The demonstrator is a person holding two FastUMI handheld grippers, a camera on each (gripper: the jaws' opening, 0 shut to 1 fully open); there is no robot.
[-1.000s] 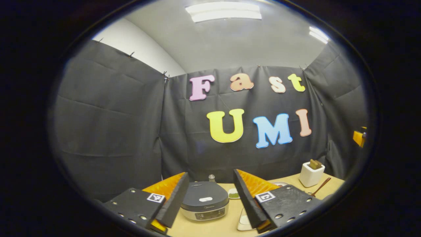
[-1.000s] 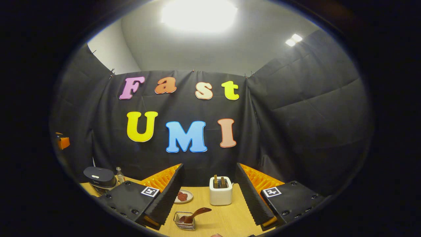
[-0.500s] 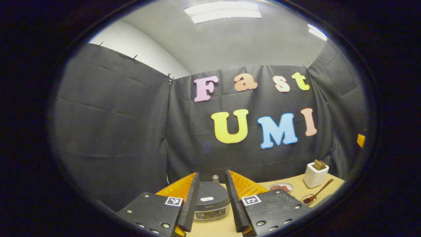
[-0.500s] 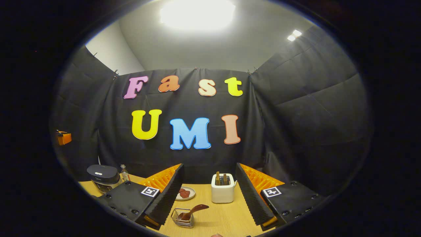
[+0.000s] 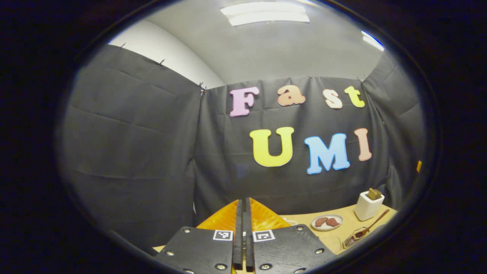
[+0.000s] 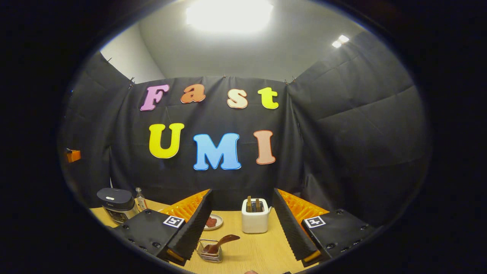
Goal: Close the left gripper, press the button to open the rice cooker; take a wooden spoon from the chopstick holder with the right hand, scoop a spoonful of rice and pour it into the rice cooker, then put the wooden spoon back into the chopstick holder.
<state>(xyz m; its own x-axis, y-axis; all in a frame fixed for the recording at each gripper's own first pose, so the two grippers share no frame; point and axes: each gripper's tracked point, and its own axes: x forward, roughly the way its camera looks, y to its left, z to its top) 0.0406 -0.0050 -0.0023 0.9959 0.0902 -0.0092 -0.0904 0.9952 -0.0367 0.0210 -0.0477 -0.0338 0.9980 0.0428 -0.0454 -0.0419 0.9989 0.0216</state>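
The wooden tabletop (image 6: 258,247) carries everything. On its left end, in the right gripper view, sits the rice cooker (image 6: 116,204), lid down, with a small bottle (image 6: 141,198) just beside it. The white toaster (image 6: 255,220) stands mid-table between the right gripper (image 6: 243,224) fingers — these are spread wide, holding nothing. The left gripper (image 5: 244,232) has its fingers pressed together, nothing between them. The wire chopstick holder (image 6: 209,251) holds the wooden spoon (image 6: 222,242), tilted — a plate (image 6: 214,222) lies behind.
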